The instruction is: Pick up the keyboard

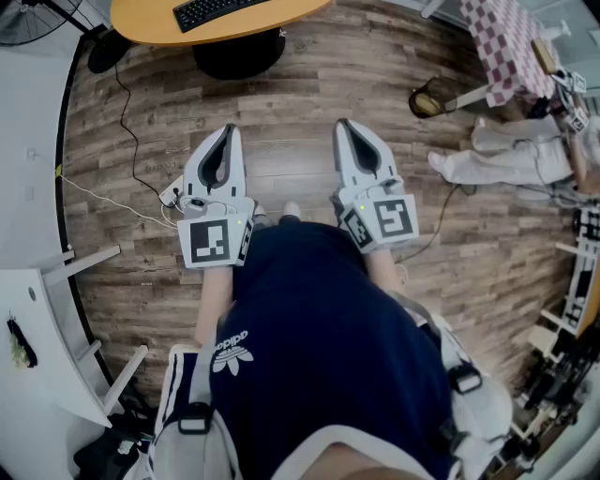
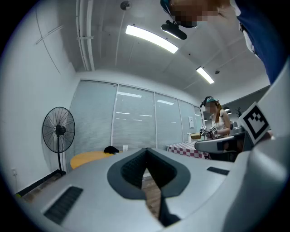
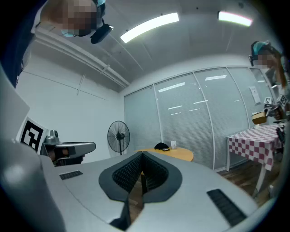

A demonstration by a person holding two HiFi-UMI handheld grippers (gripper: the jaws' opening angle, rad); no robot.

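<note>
The floor point(image 1: 281, 169) is matt wood plank, the keyboard point(image 1: 211, 11) black plastic.

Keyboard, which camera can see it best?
The head view: the black keyboard lies on the yellow table at the top edge, partly cut off. Both gripper views show only that table far off; no keyboard can be made out there.

Both grippers are held level, side by side in front of the torso, and are pointed forward. The left gripper point(image 1: 228, 131) is seen with its jaws closed together and nothing between them. The right gripper point(image 1: 347, 127) is likewise closed and empty. Each is carried on a forearm tucked close to the body.
</note>
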